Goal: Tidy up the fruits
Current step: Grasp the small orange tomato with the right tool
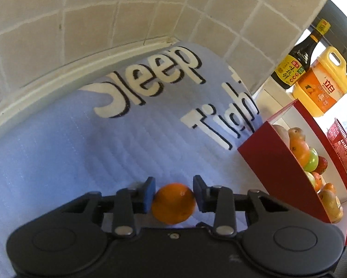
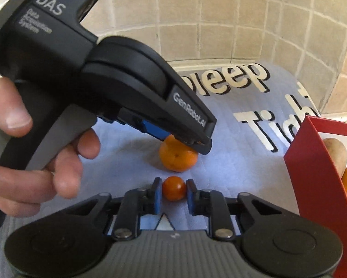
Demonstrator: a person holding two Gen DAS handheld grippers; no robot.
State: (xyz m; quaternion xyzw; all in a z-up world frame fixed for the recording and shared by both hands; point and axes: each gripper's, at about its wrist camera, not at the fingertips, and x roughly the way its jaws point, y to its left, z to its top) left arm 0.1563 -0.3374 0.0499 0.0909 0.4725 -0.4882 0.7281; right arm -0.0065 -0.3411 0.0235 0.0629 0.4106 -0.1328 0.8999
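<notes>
Item count: two hand-held grippers, left (image 1: 173, 197) and right (image 2: 173, 193). One orange (image 1: 173, 203). One small tomato (image 2: 174, 188). One red box (image 1: 273, 169) holding mixed fruit, number not determinable. One dark sauce bottle (image 1: 296, 60). One yellow jug (image 1: 324, 85). One blue mat (image 1: 104, 139). One red basket (image 1: 342, 148).

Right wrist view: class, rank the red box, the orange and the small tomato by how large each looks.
1. red box, though cropped by the frame edge.
2. orange.
3. small tomato, clearly smallest though nearest the camera, between the right gripper fingers.
</notes>
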